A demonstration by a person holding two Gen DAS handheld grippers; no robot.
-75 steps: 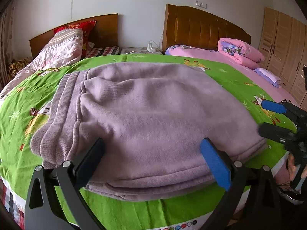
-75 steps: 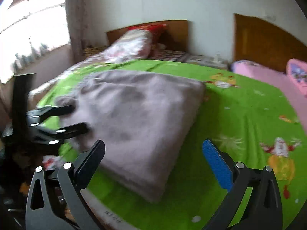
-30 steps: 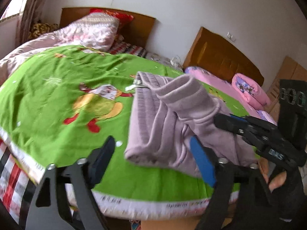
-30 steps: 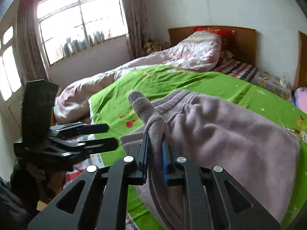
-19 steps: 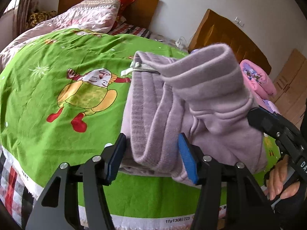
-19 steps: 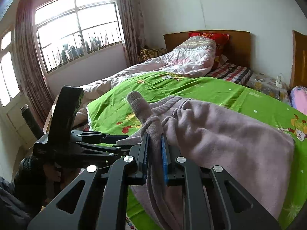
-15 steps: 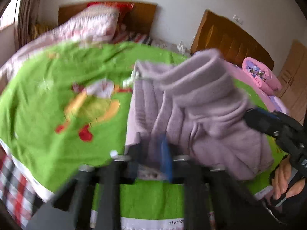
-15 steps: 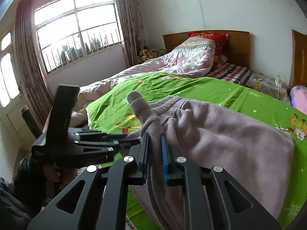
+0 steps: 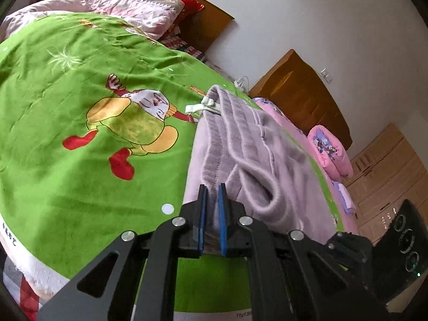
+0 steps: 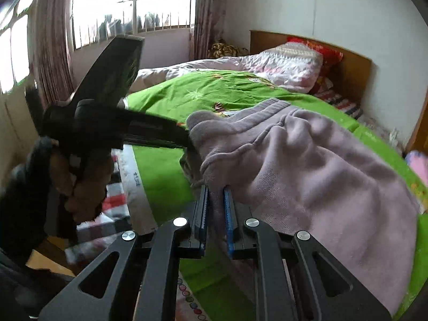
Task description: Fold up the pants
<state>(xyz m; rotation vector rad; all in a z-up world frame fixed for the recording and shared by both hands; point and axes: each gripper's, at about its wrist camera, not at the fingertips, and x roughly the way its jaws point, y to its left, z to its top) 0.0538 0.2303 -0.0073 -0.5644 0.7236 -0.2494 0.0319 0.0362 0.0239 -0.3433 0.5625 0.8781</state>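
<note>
I have the left claw (image 9: 211, 195) and right claw (image 10: 215, 198) both clenched on folded lilac fleece pants (image 9: 256, 157) at the green cartoon-print bed (image 9: 80, 139) front edge.

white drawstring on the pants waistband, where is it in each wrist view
Left wrist view: the white drawstring lies just above centre, at the far end of the waistband of the lilac pants, against the green blanket.
Right wrist view: not visible; the raised waistband hides that end of the pants.
Shared landmark: the red pillow against the wooden headboard.
</note>
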